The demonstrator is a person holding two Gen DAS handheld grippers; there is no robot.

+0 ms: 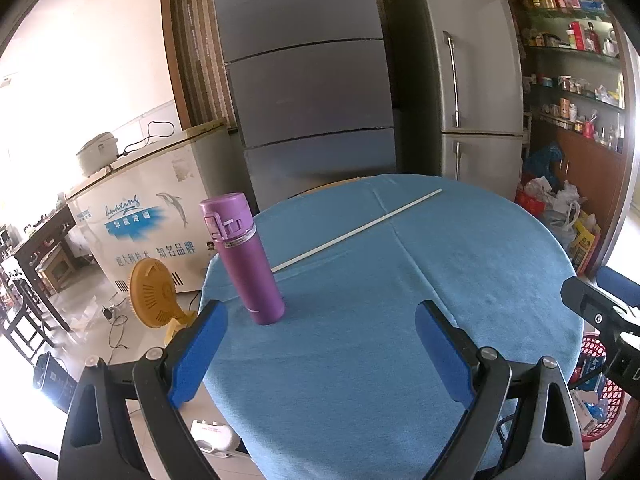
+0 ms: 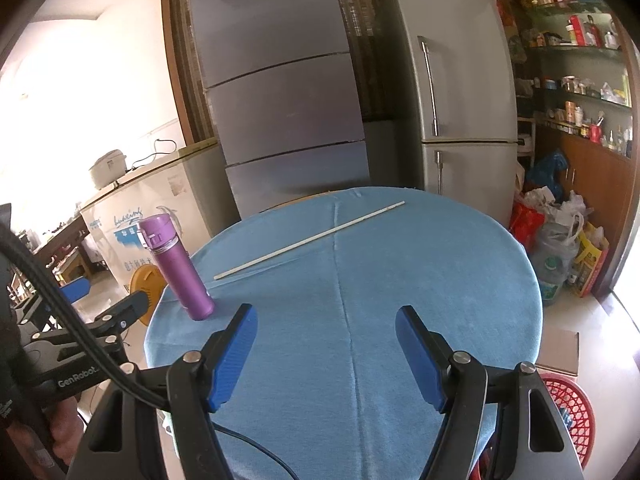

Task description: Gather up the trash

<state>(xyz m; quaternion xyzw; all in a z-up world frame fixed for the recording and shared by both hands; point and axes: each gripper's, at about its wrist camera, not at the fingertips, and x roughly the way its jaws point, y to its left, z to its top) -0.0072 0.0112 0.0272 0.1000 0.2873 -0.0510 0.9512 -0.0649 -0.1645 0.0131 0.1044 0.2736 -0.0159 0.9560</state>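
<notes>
- Left gripper: jaws spread wide, holding nothing, poised above the near part of the table.
- Right gripper: likewise spread wide and empty, poised above the near edge of the same table.
- Trash item: a thin white stick lies flat on the blue cloth toward the far side of the table, running diagonally from near the bottle up to the far right. It is well apart from both grippers.
- Purple bottle: stands upright at the left edge of the table, lid closed, close to the stick's lower end but not touching it, as far as can be judged. Probably not trash.
- Handling judgement: the stick looks light, stiff and very slender. Lying flat on soft cloth, it offers little height to pinch, and the pads may catch the cloth along with it. A hold near the middle, jaws set across its length, should keep it from swinging. It may snap or slip if squeezed at one end.
- Red basket: on the floor at the right of the table, partly cut off by the gripper body; likely the trash receptacle, contents unclear.
- Hidden: the table's near edge lies behind the grippers. What the stick is made of cannot be told.
</notes>
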